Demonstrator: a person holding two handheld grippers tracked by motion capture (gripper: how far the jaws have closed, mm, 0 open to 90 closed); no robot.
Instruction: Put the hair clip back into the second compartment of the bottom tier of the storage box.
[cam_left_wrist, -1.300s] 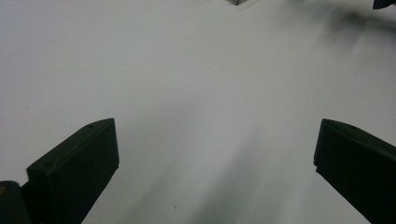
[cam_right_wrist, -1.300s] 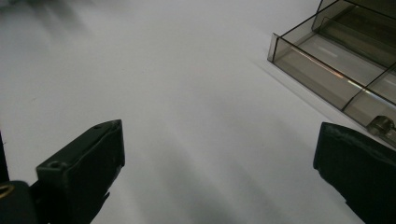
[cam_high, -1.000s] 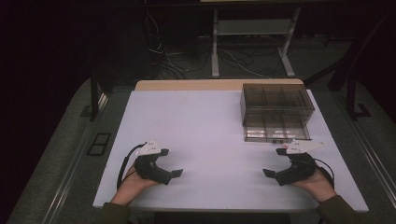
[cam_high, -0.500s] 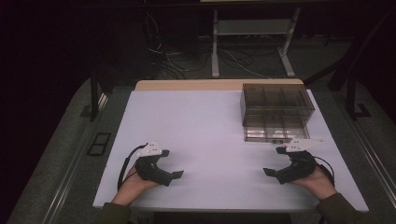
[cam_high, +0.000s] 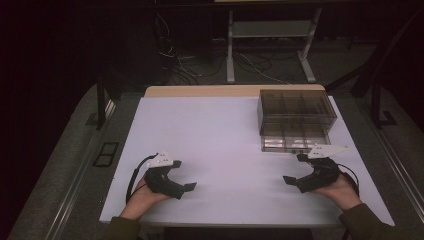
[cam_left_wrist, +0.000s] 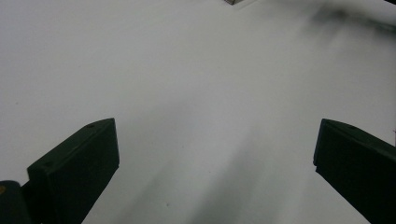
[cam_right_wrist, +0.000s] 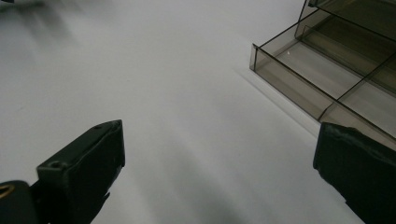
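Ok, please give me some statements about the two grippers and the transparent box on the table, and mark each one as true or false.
1. The left gripper has its jaws spread wide with nothing between them. True.
2. The right gripper is shut on a small item. False: its jaws are open and hold nothing.
3. The smoky clear organizer box stands on the right half of the white table, far from the person. True.
4. The box's bottom drawer is pulled out toward the person. True.
5. The left gripper touches the box. False: it rests well apart from it, near the left front of the table.
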